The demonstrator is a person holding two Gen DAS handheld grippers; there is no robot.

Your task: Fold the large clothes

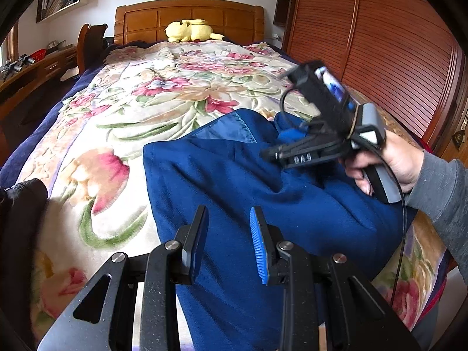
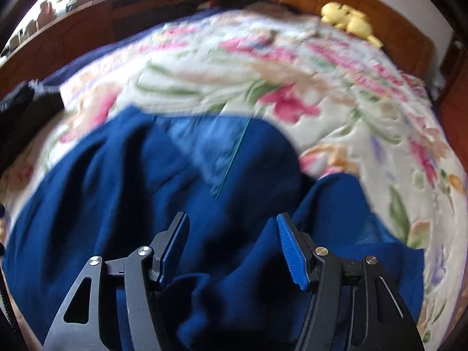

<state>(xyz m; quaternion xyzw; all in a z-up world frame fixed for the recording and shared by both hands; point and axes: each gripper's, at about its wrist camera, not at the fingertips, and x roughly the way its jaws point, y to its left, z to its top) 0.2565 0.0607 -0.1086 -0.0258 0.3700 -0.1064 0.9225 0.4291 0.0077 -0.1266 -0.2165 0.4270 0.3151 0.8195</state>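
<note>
A large dark blue garment (image 1: pixel 234 187) lies bunched on the floral bedspread (image 1: pixel 140 108), with a lighter blue lining patch (image 1: pixel 234 128) showing near its far edge. My left gripper (image 1: pixel 229 216) is open and empty, hovering just above the garment's near part. My right gripper shows in the left wrist view (image 1: pixel 269 155) held by a hand over the garment's right side. In the right wrist view the right gripper (image 2: pixel 232 222) is open above the blue garment (image 2: pixel 146 190), with folds of cloth below and between the fingers. That view is blurred.
A yellow plush toy (image 1: pixel 190 30) lies by the wooden headboard (image 1: pixel 190 14). A dark garment (image 1: pixel 20 204) sits at the bed's left edge. A wooden slatted wardrobe (image 1: pixel 380 44) stands to the right, a desk (image 1: pixel 35 67) to the left.
</note>
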